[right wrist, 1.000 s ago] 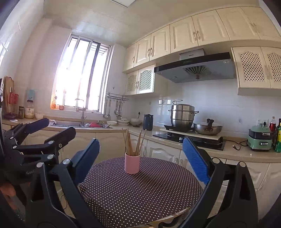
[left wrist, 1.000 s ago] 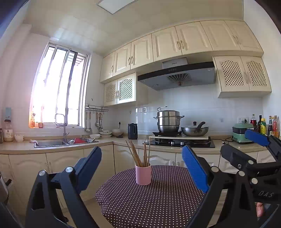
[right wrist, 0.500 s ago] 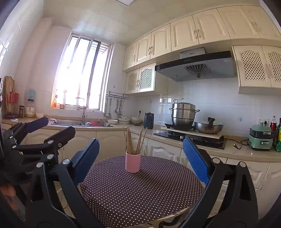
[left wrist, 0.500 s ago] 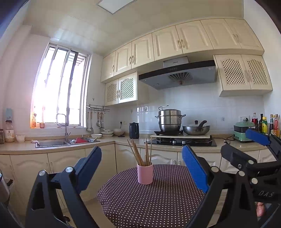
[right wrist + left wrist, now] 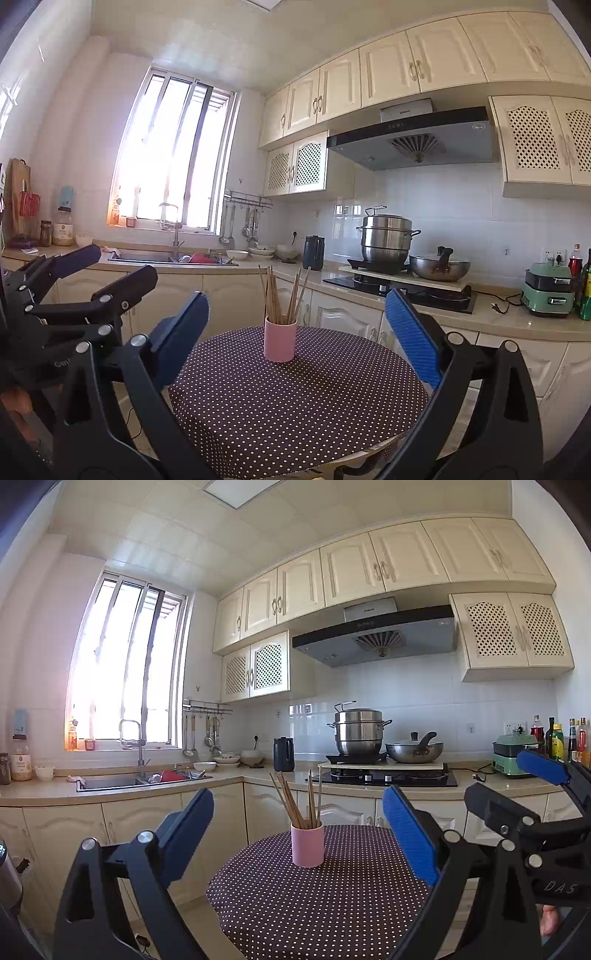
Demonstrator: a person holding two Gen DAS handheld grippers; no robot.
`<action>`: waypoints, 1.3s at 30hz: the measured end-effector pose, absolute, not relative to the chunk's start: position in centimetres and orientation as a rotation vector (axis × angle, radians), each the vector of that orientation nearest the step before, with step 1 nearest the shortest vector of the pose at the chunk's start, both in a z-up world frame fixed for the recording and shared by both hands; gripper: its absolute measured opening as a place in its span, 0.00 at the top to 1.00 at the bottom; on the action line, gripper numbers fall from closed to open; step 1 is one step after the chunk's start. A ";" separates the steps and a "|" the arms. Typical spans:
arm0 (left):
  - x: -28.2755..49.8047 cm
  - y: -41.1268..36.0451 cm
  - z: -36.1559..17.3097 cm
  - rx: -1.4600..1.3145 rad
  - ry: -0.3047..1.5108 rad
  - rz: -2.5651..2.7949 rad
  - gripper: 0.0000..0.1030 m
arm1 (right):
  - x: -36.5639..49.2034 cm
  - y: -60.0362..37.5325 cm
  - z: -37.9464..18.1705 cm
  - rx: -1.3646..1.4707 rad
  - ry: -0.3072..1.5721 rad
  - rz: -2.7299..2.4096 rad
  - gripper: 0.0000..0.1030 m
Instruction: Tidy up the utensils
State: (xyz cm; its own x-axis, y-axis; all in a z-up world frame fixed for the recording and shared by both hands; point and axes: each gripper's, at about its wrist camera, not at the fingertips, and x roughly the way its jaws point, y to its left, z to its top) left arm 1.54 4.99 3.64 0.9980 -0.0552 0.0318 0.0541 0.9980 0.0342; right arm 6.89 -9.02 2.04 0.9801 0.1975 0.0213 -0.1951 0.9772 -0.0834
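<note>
A pink cup (image 5: 307, 844) holding several wooden chopsticks (image 5: 291, 805) stands upright on a round table with a dark polka-dot cloth (image 5: 332, 904). It also shows in the right wrist view (image 5: 280, 339), with its chopsticks (image 5: 275, 295). My left gripper (image 5: 297, 834) is open and empty, held short of the cup. My right gripper (image 5: 295, 336) is open and empty, also short of the cup. The right gripper shows at the right of the left wrist view (image 5: 517, 779); the left gripper shows at the left of the right wrist view (image 5: 107, 269).
Kitchen counter behind the table with a sink (image 5: 110, 781), a black kettle (image 5: 283, 754), a steamer pot (image 5: 358, 731) and a wok (image 5: 413, 751) on the stove, a green appliance (image 5: 513, 753) and bottles at far right. Hanging utensils (image 5: 207, 731) on a wall rail.
Both cameras have tilted slightly; the cup and table sit a little to the right in both views and a touch closer. Both grippers stay open.
</note>
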 end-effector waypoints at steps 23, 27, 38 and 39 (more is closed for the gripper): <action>1.8 5.0 3.4 0.034 -0.031 -0.051 0.11 | 7.2 -9.2 1.9 -0.080 -0.024 0.201 0.08; 1.8 5.1 3.4 0.033 -0.032 -0.051 0.12 | 7.1 -9.2 1.8 -0.080 -0.025 0.200 0.07; 1.6 5.1 3.2 0.035 -0.031 -0.053 0.12 | 7.1 -9.3 1.7 -0.080 -0.025 0.198 0.07; 1.6 5.1 3.2 0.036 -0.032 -0.053 0.12 | 7.1 -9.4 1.6 -0.080 -0.025 0.197 0.07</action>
